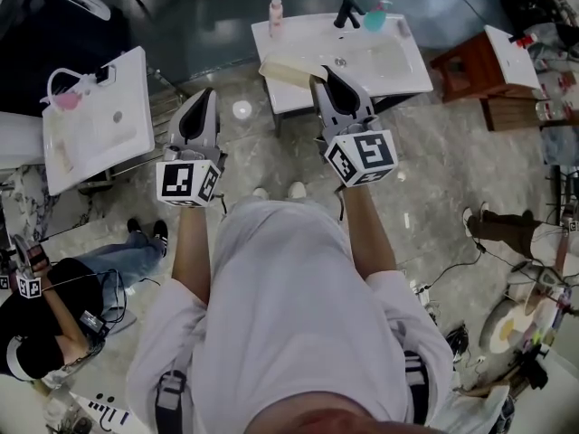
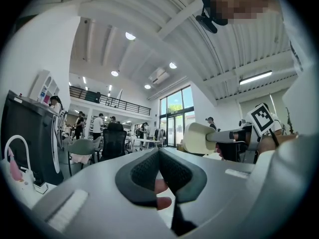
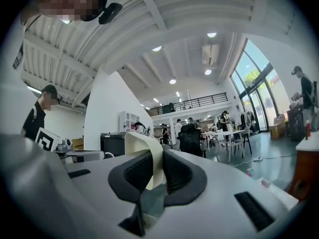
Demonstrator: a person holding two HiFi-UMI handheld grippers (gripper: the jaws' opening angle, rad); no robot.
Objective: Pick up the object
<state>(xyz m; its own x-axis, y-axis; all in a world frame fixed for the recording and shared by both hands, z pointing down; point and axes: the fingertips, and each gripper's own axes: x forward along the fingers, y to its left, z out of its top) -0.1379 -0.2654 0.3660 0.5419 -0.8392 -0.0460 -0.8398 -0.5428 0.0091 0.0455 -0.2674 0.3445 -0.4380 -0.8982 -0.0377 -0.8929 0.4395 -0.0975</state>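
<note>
A cream pad (image 1: 282, 70) is pinched by one edge between the jaws of the right hand-held gripper (image 1: 322, 83). Most of it juts out to that gripper's left, in the air and clear of the white sink surface (image 1: 398, 78) beyond the tips. The pick-up is judged done. The left hand-held gripper (image 2: 159, 156) is pressed together on nothing and held alongside, apparently not needed.

2 grippers (image 1: 206, 94) (image 1: 318, 79), 1 cream cloth (image 1: 285, 70)
</note>
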